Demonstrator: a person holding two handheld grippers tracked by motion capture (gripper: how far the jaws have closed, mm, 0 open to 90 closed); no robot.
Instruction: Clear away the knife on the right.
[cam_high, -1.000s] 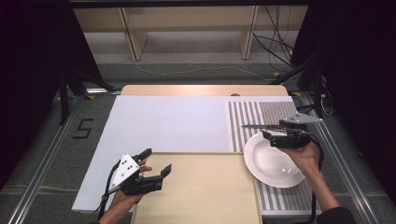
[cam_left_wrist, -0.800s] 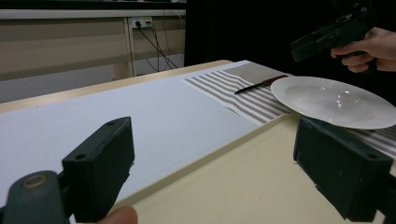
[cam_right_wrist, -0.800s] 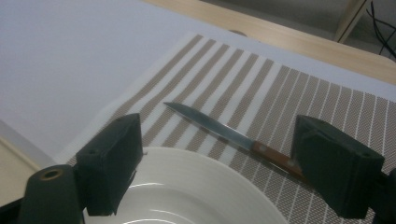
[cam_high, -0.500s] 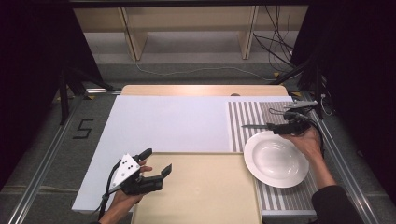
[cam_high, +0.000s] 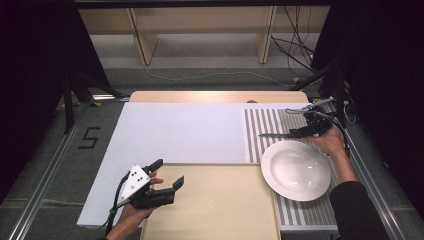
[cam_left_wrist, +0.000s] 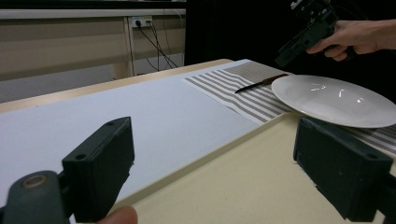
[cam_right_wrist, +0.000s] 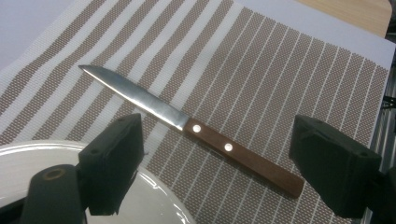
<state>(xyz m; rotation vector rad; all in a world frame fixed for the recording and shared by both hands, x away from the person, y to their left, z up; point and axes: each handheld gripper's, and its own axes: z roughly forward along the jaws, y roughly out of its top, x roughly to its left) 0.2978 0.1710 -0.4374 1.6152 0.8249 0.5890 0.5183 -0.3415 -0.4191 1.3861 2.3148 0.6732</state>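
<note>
Lying flat on the striped placemat (cam_right_wrist: 280, 60), the knife (cam_right_wrist: 196, 128) has its wooden handle with two rivets toward the mat's outer edge and its blade tip toward the white sheet (cam_high: 185, 130). It sits just beyond the far rim of the white plate (cam_high: 296, 170), apart from it in the right gripper view.

Right gripper (cam_high: 302, 132) hovers over the knife's handle end, jaws wide apart, nothing between the pads (handle lies below the gap, no contact visible). From the left gripper view the same gripper hangs above the plate's far side.

Plate rests on the placemat, its near-left edge just beside the beige tray (cam_high: 215, 205).

Left gripper (cam_high: 167, 175) is at the tray's left edge, jaws spread wide and empty, pointing across the tray toward the plate. Hand (cam_high: 135, 212) wraps its grip. White sheet and placemat both lie on the wooden tabletop (cam_high: 220, 96).
</note>
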